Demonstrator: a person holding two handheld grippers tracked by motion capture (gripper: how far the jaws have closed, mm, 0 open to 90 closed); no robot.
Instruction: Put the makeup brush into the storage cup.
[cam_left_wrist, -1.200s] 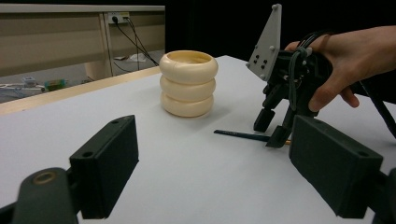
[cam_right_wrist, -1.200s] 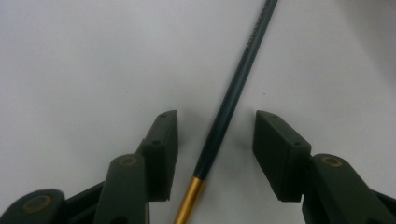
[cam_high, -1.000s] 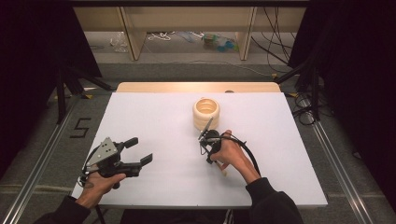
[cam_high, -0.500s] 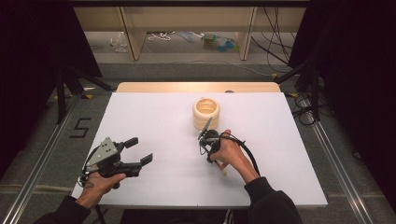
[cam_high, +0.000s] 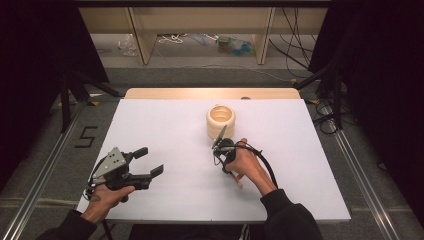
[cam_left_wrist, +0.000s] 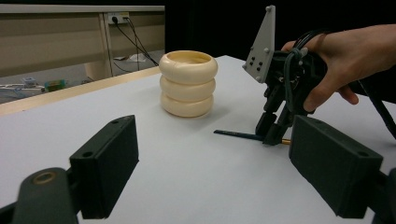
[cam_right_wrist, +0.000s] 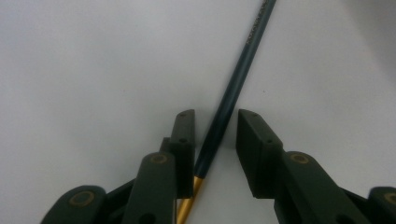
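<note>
Since the earlier high view, little is shifting on the table: both hands are staying where they were, and only the jaws of the right gripper (cam_right_wrist: 211, 140) are changing, having just been closing around the pencil (cam_right_wrist: 233, 88), which is lying between them.

The pencil, dark blue with a gold band near its end, is resting flat on the white table (cam_high: 165, 125), just in front of the ring-shaped holder. In the right gripper view the jaws are straddling its shaft close to the gold band; the left one is sitting right against it, while a narrow gap is showing on the other side, so the pads are not yet pinching it and the claw is counting as open. Judging from this, the jaws are coming down across the shaft so that the pencil can be lifted cleanly, probably toward the holder.

The cream holder (cam_high: 220, 120), built like three stacked rings with an open top, is standing upright just beyond the pencil tip, near enough for a short carry.

Farther out, the left gripper (cam_high: 147, 161) is waiting well apart near the table's near left edge, its jaws spread wide on nothing, seemingly kept clear of the work.

Counted: one pencil, one holder, two grippers, two hands (cam_high: 245, 162), one table
</note>
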